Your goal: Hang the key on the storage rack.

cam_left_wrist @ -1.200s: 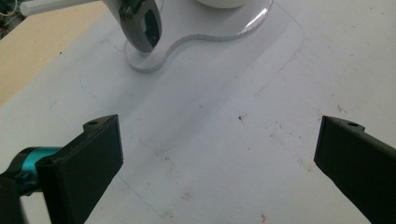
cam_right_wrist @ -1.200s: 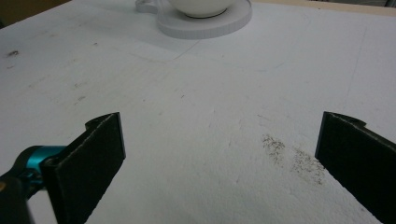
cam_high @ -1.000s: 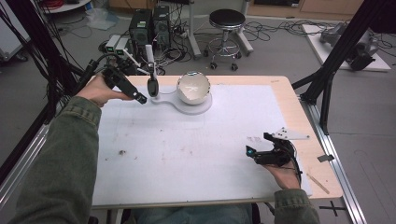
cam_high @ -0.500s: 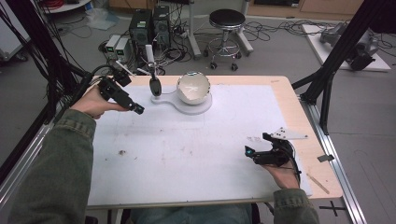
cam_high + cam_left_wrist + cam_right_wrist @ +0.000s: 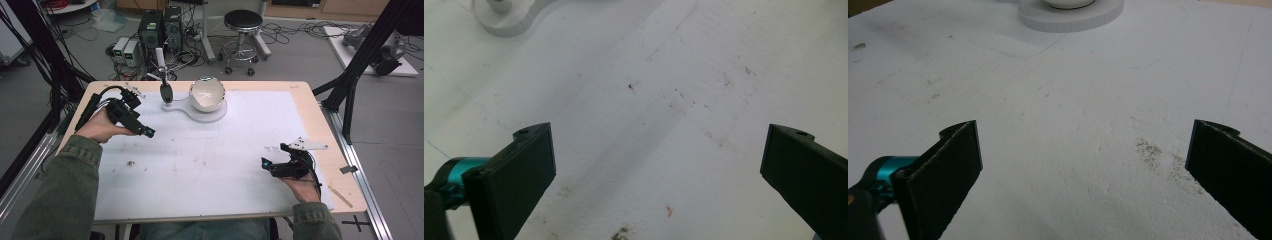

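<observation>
A white bowl (image 5: 207, 93) sits on a white stand (image 5: 192, 110) at the back middle of the table. From the stand's small left lobe a dark pestle with a white handle (image 5: 164, 90) stands upright. My left gripper (image 5: 147, 132) is held low over the white mat (image 5: 210, 150), left of and nearer than the stand, its jaws wide open and empty (image 5: 659, 165). My right gripper (image 5: 265, 164) rests near the front right, also open with nothing between its jaws (image 5: 1083, 165). The stand's base (image 5: 1070, 15) lies far ahead of it.
The mat (image 5: 664, 90) is scuffed and carries small brown specks and stains (image 5: 1163, 155). A thin stick (image 5: 340, 196) lies on the bare wood at the right edge. Beyond the table stand computer boxes (image 5: 160, 27), a stool (image 5: 242, 30) and black frame struts (image 5: 350, 95).
My left gripper has drawn back from the pestle, moving left and toward the near side of the table. The right gripper has stayed put.
</observation>
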The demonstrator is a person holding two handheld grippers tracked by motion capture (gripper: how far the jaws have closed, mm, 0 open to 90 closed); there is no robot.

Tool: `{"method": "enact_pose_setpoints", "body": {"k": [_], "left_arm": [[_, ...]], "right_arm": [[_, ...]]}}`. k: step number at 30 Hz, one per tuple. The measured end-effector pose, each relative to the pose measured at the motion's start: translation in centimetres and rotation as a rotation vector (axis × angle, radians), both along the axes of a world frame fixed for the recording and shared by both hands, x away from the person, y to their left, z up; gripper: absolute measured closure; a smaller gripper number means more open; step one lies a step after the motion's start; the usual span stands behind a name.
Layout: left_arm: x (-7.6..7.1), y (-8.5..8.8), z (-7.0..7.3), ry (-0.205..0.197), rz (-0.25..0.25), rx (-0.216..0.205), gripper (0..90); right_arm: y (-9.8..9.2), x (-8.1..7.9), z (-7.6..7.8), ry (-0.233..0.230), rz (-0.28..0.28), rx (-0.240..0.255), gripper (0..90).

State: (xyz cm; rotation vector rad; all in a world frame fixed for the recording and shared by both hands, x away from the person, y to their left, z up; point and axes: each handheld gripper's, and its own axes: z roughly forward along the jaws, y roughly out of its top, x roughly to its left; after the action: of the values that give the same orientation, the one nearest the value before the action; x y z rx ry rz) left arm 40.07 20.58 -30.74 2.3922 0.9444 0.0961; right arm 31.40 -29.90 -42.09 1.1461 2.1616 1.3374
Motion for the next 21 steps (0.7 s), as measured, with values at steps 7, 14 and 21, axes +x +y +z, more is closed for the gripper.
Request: {"method": "enact_pose_setpoints", "body": {"k": [7,14,21], "left_arm": [[-1.1,1.0,-1.0,-0.022,0.003,-0.042,1.7],[-2.3,2.5,-2.6,-0.054,0.037,-0.080,1.7],[-3.7,3.6,-4.3,-0.056,0.048,-0.131,1.7]], "right_arm": [[0.0,-0.1,0.0,0.000,0.003,0.000,0.6],[-0.1,-0.1,0.1,0.000,-0.005,0.008,0.6],[-0.2,-0.2,0.2,-0.010,-0.006,0.012,0.5]]}}
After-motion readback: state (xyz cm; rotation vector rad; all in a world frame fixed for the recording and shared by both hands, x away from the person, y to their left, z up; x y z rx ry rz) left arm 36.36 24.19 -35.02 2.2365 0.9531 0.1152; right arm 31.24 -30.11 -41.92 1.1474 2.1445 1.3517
